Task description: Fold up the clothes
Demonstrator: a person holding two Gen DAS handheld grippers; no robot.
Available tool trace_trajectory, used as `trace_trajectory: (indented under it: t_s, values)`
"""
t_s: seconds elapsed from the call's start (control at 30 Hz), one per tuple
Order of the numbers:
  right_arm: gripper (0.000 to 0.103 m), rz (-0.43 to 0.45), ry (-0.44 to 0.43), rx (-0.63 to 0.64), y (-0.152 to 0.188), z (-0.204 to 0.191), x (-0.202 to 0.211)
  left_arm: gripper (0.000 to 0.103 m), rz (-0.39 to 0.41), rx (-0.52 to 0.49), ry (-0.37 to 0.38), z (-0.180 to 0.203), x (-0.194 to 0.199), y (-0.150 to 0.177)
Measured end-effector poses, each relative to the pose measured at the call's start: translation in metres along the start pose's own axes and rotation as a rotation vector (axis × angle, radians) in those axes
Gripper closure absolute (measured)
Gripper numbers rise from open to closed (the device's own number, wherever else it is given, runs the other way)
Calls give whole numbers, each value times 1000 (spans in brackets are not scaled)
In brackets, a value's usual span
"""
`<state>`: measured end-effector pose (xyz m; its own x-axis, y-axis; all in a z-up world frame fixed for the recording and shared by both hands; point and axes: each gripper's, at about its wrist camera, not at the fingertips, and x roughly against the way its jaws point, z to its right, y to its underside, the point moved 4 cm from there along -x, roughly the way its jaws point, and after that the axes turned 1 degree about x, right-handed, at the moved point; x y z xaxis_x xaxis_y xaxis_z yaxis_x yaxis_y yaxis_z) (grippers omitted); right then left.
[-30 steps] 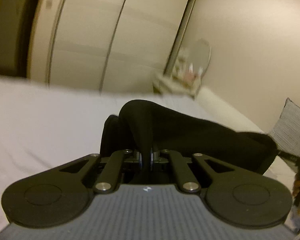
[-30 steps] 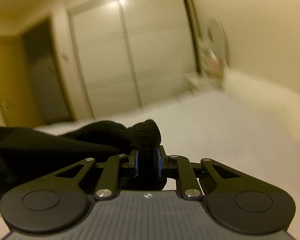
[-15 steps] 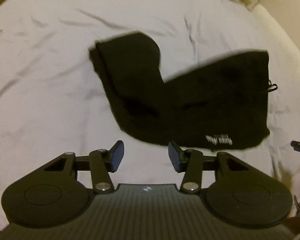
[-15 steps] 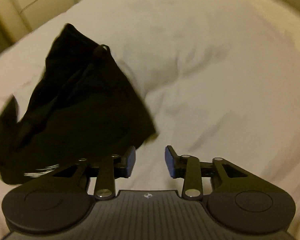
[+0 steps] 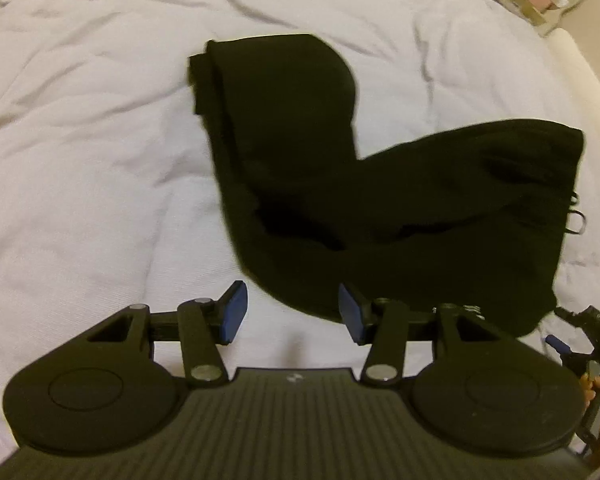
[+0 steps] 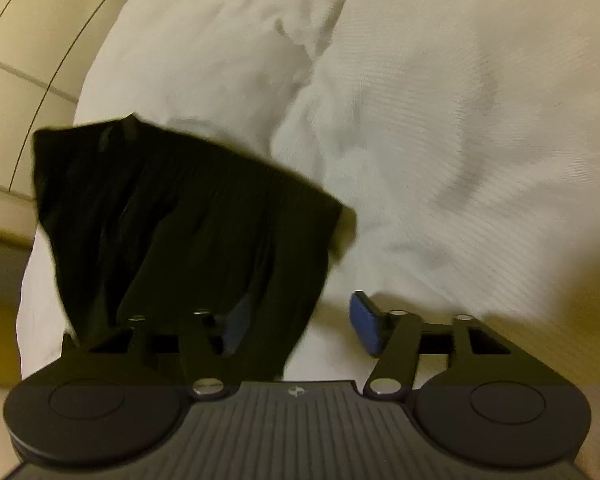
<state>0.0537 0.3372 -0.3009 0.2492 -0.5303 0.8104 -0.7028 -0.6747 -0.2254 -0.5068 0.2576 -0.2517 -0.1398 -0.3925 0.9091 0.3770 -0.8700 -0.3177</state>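
One black knitted garment, folded over itself into a bent shape, lies on the white quilted bed cover, toward the bed's near edge in the left wrist view. The left tool hangs over that near hem, its jaws roughly half apart and holding nothing; the cloth's edge shows in the gap, but the blue pads do not press on it. The right tool has its jaws opening, with a corner of the garment draped beside the left pad, seemingly let go.

Likely risks: the loose cloth may snag on a pad as the right tool draws away, dragging the fold crooked; the soft cover may let layers slide.

Count: one garment, two tools, one bed.
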Motion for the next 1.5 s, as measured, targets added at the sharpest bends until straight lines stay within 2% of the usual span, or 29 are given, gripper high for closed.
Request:
trace_trajectory:
  t_s: [0.03, 0.07, 0.17, 0.2, 0.23, 0.27, 0.37, 0.5, 0.57, 0.67, 0.8, 1.03, 1.07, 1.1, 1.13, 1.2, 1.3, 1.4, 1.5]
  values:
    - [30, 19, 11, -7, -1, 2, -8, 58, 0, 14, -5, -5, -3, -2]
    - [28, 35, 23, -17, -3, 4, -16, 58, 0, 30, -9, -10, -6, -4]
    - [28, 66, 10, -88, -8, 8, -42, 58, 6, 90, -16, -29, -15, -13]
    - [37, 62, -7, -95, -11, 3, -46, 58, 9, 114, -17, -36, -19, -17]
    - [67, 55, -21, -100, -14, -2, -50, 58, 14, 141, -17, -43, -22, -21]
    - [85, 30, -11, -80, -15, -9, -53, 58, 19, 170, -15, -50, -26, -26]
    - [92, 18, 43, 12, -20, -24, -42, 59, 42, 245, -8, -70, -36, -44]
    - [97, 92, 130, 34, -32, -16, 9, 59, 82, 338, 21, -92, -57, -76]
    - [97, 98, 167, 45, -36, -12, 28, 59, 106, 394, 43, -101, -71, -92]
    - [96, 91, 183, 42, -36, -15, 33, 61, 138, 497, 67, -116, -94, -112]
    - [93, 86, 197, 35, -33, -21, 32, 65, 146, 628, 137, -132, -119, -129]
    - [90, 78, 214, 5, -37, -23, 24, 66, 127, 600, 197, -120, -140, -143]
    - [90, 73, 218, 5, -37, -24, 22, 81, 115, 596, 190, -120, -144, -144]
    - [90, 72, 219, 7, -37, -25, 21, 101, 102, 594, 188, -120, -148, -145]
    - [91, 71, 219, 8, -38, -27, 19, 102, 99, 594, 187, -120, -148, -147]
    - [93, 81, 214, 28, -39, -35, 20, 102, 151, 561, 174, -118, -130, -156]
    - [94, 125, 157, 97, -41, -62, 42, 102, 269, 516, 196, -120, -77, -175]
    - [94, 181, 76, 163, -44, -96, 76, 102, 433, 466, 178, -134, 9, -192]
    - [95, 233, -19, 214, -43, -125, 119, 102, 594, 416, 137, -155, 106, -182]
